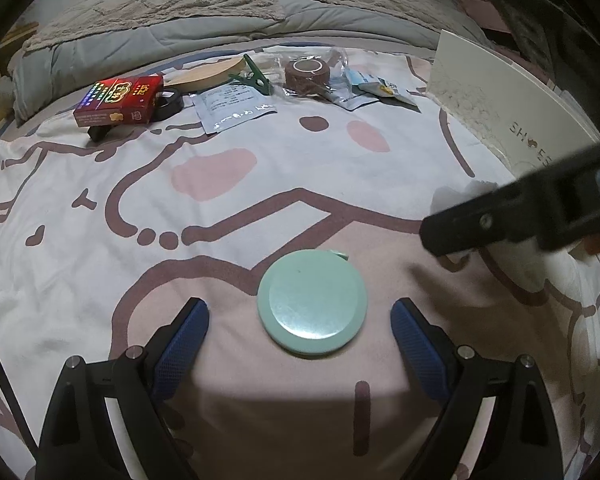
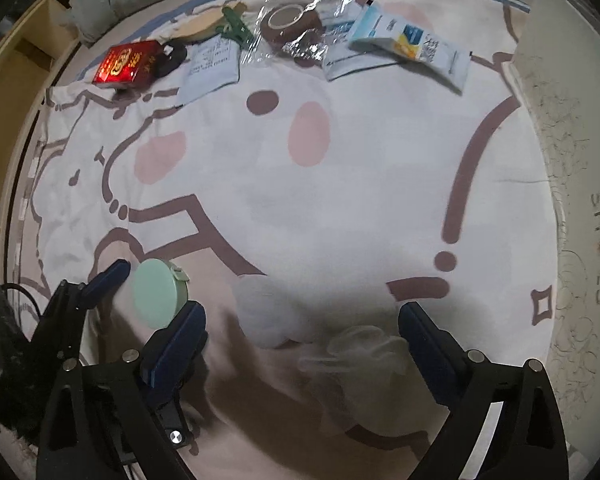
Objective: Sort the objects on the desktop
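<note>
A round mint-green tape measure (image 1: 312, 303) lies flat on the patterned sheet, between the open blue pads of my left gripper (image 1: 300, 312), untouched. It also shows in the right wrist view (image 2: 160, 294), with the left gripper's fingers (image 2: 108, 276) around it. My right gripper (image 2: 302, 326) is open over a crumpled white tissue (image 2: 272, 316) and a blurred clear plastic piece (image 2: 364, 350). In the left wrist view the right gripper's finger (image 1: 500, 220) reaches in from the right over the tissue (image 1: 456, 196).
At the far edge lie a red box (image 1: 118, 100), a black ring (image 1: 170, 102), a wooden disc (image 1: 208, 74), a green clip (image 1: 256, 76), a brown tape roll (image 1: 308, 74) and paper packets (image 1: 374, 86). A white shoebox (image 1: 512, 108) stands at right.
</note>
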### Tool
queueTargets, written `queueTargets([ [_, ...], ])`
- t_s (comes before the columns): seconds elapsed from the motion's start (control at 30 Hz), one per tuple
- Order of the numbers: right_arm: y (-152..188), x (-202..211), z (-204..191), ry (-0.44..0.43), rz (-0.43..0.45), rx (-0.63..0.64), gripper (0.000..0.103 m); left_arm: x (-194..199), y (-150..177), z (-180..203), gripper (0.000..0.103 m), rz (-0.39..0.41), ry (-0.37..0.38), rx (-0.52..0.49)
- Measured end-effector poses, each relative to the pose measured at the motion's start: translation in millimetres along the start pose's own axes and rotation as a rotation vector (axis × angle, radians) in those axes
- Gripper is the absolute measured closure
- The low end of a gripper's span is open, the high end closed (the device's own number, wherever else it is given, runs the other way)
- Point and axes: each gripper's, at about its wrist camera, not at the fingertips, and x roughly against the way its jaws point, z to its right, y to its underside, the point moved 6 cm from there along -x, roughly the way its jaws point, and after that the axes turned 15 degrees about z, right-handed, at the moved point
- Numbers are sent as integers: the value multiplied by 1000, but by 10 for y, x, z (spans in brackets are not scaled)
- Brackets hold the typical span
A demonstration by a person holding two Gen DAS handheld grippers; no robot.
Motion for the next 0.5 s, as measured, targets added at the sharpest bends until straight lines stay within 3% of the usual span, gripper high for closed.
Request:
queueTargets([
  [0.17, 27, -54, 23, 49, 2, 19, 27, -1, -22, -11, 10, 0, -7, 24],
  [0.37, 45, -21, 41, 36, 12, 52, 30, 5, -58, -49, 10, -7, -3, 96],
  [0.5, 74, 12, 31, 38, 22, 82, 30, 2, -73, -37, 17, -10, -33, 97],
])
